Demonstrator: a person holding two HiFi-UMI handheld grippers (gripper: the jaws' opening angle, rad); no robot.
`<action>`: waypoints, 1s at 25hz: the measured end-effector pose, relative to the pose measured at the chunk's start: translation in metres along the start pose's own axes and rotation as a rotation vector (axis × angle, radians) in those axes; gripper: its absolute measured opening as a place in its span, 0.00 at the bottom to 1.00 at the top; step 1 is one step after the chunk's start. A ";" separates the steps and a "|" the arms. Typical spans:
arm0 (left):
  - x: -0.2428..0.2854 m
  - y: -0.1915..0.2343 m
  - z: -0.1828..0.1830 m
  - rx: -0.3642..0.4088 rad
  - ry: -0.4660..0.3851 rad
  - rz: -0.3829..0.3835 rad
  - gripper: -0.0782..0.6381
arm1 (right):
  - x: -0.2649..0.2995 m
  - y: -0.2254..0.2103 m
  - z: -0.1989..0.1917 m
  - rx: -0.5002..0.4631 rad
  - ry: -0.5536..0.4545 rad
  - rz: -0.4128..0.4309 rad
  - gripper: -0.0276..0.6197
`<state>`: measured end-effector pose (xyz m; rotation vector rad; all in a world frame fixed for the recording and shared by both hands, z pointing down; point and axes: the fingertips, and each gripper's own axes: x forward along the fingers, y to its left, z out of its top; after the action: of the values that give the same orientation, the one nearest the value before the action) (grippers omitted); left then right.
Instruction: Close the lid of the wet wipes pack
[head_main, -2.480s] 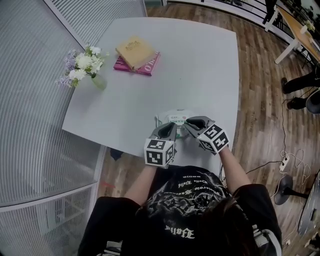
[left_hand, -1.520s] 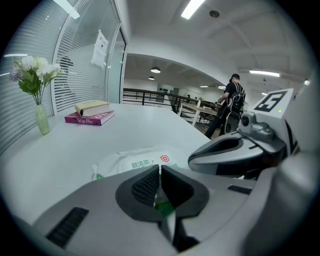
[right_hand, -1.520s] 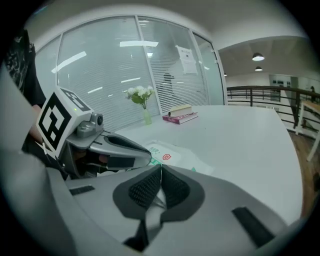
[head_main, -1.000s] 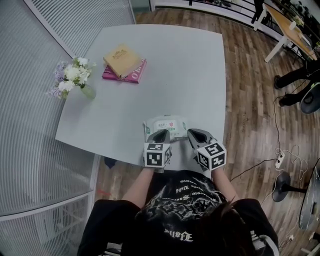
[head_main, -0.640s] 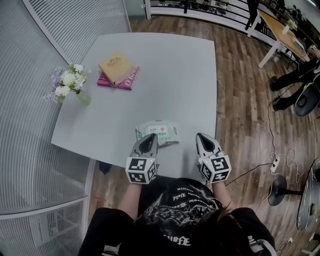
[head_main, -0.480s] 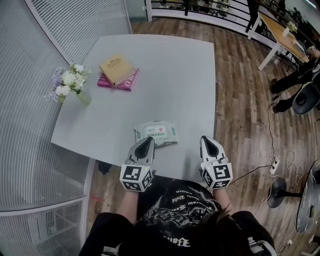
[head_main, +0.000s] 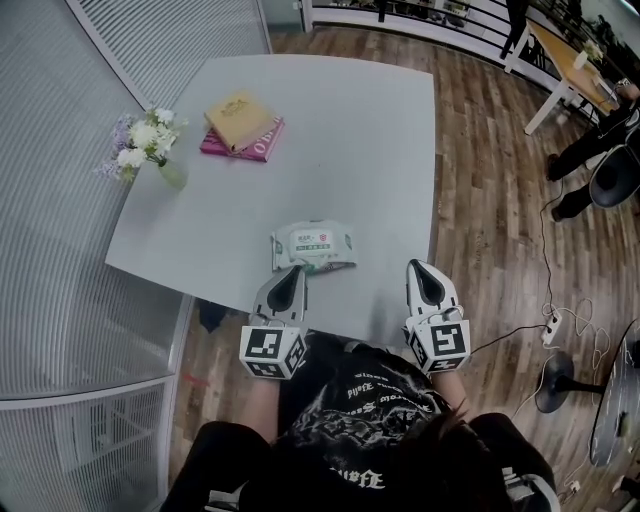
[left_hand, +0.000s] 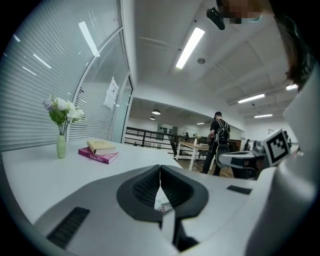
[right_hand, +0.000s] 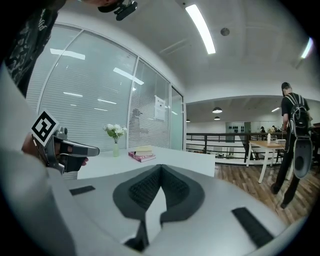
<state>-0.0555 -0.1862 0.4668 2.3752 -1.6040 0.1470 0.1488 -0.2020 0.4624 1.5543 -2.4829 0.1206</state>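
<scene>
The wet wipes pack (head_main: 313, 246), white and green with its lid flat, lies on the grey table (head_main: 340, 130) near the front edge. My left gripper (head_main: 291, 277) is shut and empty, its tip just short of the pack's near edge. In the left gripper view only a sliver of the pack (left_hand: 161, 202) shows through the gap below the closed tips of the left gripper (left_hand: 160, 168). My right gripper (head_main: 424, 274) is shut and empty at the table's front right corner, well right of the pack. The right gripper (right_hand: 160, 169) shows its jaws meeting at the tips.
Two stacked books (head_main: 243, 124) lie at the far left of the table, with a small vase of flowers (head_main: 146, 145) by the left edge. Wooden floor (head_main: 500, 230) lies to the right. A slatted wall (head_main: 60, 200) runs along the left. A person with a backpack (left_hand: 218, 140) stands far off.
Both grippers have drawn back from the pack toward the person's body and spread apart. The pack now lies alone with its lid down.
</scene>
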 end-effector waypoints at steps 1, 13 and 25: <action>-0.002 0.000 0.001 0.004 -0.002 0.008 0.12 | -0.001 0.000 0.001 -0.006 -0.001 0.000 0.04; -0.004 -0.009 0.007 0.012 -0.014 0.013 0.12 | -0.002 0.007 -0.001 -0.046 0.019 0.024 0.04; 0.002 0.005 0.023 0.010 -0.053 0.044 0.12 | 0.006 -0.001 0.005 -0.051 0.007 -0.001 0.04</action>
<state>-0.0604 -0.1964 0.4460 2.3708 -1.6841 0.1017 0.1467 -0.2092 0.4585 1.5320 -2.4601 0.0619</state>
